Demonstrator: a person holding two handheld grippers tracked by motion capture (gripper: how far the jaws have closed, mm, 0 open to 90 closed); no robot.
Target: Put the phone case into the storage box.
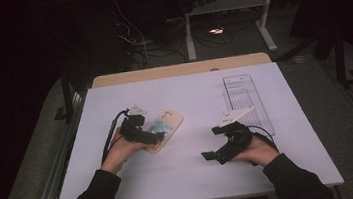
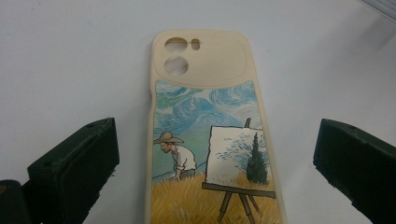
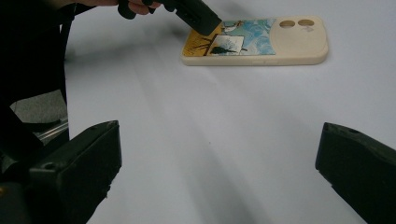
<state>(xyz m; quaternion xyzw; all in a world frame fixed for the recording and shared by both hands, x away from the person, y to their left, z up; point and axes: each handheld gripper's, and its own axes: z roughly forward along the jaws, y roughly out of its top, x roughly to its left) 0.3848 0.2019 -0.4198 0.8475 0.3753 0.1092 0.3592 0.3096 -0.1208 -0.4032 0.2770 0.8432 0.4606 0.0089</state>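
A cream phone case with a painted scene of a man in a straw hat and an easel lies flat on the white table, camera cutouts facing away from me. My left gripper hovers over its near end, open, with the case lying between and below the wide-spread jaws, untouched. My right gripper rests low over bare table to the right, open and empty, pointing left toward the case. The left gripper's finger reaches over the case's near end in the right gripper view.
A clear plastic tray lies at the back right of the white table. A wooden board edge runs behind the white surface. Beyond it are desk legs and cables on a dark floor.
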